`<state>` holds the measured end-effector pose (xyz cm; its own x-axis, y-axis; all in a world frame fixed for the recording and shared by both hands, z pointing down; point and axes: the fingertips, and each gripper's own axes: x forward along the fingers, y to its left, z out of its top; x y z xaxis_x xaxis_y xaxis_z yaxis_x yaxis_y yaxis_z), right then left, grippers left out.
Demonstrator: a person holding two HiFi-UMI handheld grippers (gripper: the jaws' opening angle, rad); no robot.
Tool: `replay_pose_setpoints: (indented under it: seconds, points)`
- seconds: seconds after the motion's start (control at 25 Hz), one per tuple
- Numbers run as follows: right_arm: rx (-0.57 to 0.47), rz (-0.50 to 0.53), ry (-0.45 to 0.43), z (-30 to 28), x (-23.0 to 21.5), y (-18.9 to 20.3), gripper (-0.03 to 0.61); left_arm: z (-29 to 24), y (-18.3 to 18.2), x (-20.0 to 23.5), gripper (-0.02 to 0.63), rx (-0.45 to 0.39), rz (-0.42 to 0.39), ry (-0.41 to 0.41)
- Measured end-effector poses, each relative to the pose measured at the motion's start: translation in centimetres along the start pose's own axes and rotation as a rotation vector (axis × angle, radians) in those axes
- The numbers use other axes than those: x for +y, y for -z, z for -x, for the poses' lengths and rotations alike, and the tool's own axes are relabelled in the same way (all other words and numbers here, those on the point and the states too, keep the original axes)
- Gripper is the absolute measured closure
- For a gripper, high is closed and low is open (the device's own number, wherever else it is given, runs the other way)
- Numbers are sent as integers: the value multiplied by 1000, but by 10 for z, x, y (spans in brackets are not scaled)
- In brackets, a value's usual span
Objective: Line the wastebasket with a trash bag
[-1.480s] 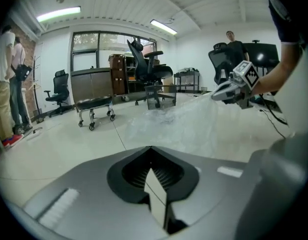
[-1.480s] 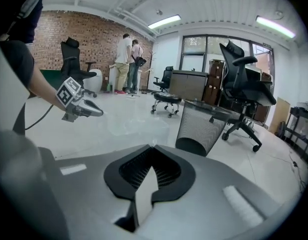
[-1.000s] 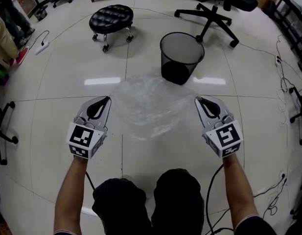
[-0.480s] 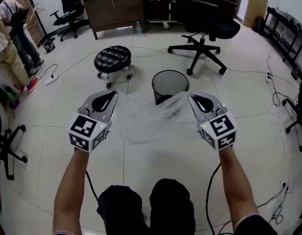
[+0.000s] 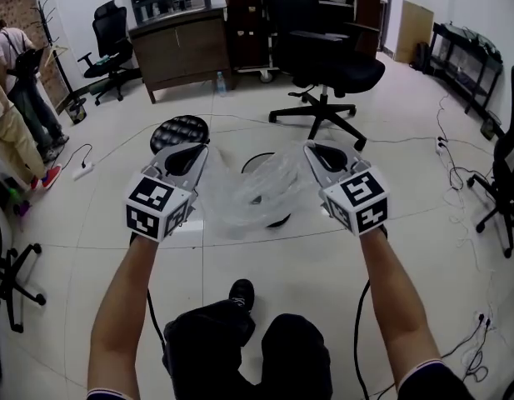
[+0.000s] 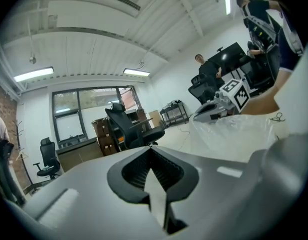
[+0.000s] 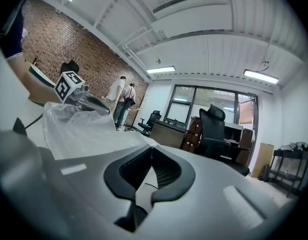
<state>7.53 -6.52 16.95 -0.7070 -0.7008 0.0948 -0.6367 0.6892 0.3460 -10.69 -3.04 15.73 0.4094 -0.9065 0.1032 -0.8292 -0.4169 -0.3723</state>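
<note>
A clear, crumpled trash bag [image 5: 250, 192] hangs stretched between my two grippers at chest height. My left gripper [image 5: 202, 151] is shut on its left edge and my right gripper [image 5: 310, 149] is shut on its right edge. The black mesh wastebasket [image 5: 278, 220] stands on the floor beyond, mostly hidden behind the bag. In the left gripper view the left gripper [image 6: 154, 159] pinches a thin film, and the bag [image 6: 233, 134] runs to the right gripper [image 6: 216, 109]. In the right gripper view the right gripper [image 7: 151, 160] is shut, and the bag [image 7: 86, 129] reaches toward the left gripper [image 7: 81, 98].
A black padded stool [image 5: 178, 129] on casters stands left of the wastebasket. A black office chair [image 5: 327, 67] is behind it. A wooden cabinet [image 5: 180, 50] lines the back. Two people [image 5: 17, 90] stand at far left. Cables [image 5: 463, 223] trail on the floor at right.
Both grippers have risen from near the floor with the bag, lifting it off the tiles. They have also drawn a little closer together, and the wastebasket now sits behind the bag.
</note>
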Motion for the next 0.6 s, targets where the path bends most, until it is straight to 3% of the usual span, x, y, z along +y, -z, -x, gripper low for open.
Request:
replay_pose_setpoints:
  seconds: [0.28, 0.6]
  points:
    - [-20, -5, 73, -28, -51, -34, 577, -62, -44, 34, 603, -104, 18, 63]
    - [8, -22, 172, -48, -83, -14, 577, -121, -34, 52, 603, -152, 55, 153]
